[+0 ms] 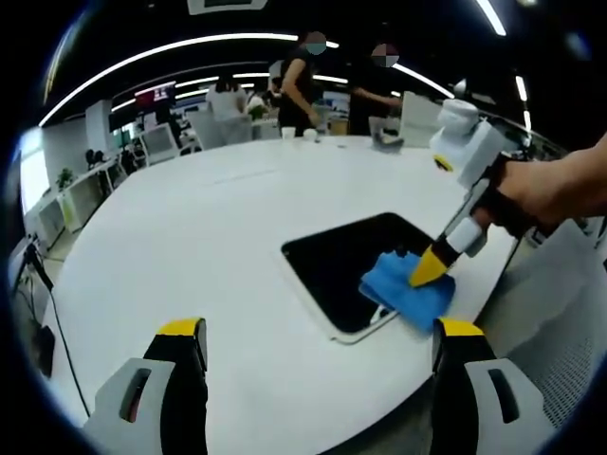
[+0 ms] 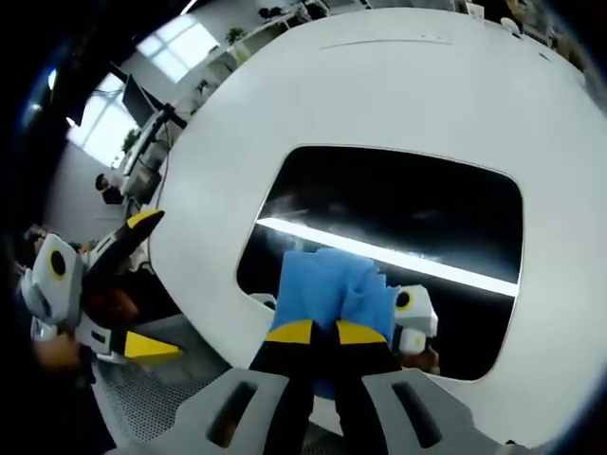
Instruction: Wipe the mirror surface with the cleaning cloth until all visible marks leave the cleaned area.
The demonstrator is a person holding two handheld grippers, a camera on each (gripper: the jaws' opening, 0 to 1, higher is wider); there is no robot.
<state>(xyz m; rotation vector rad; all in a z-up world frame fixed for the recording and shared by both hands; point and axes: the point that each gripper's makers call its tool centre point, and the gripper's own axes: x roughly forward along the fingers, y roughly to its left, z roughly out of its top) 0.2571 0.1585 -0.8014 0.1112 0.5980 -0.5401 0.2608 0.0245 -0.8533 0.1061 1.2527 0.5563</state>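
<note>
Mirror [image 2: 398, 204] lies flat near the rim of the round white table [image 1: 190, 246], dark glass reflecting a ceiling light strip. Right gripper [image 2: 327, 334] has its jaws clamped on the blue cleaning cloth [image 2: 332, 284], pressed onto the mirror's near corner. Left gripper [image 1: 318, 332] hovers off the table edge, jaws spread and empty. Marks are hard to make out. Beyond the table's broad bare top stand people [image 1: 299, 81].

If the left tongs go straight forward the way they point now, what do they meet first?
Probably the white table. The open left tongs aim over bare tabletop, with the mirror and blue cloth slightly right of that line. Depth is unclear.
</note>
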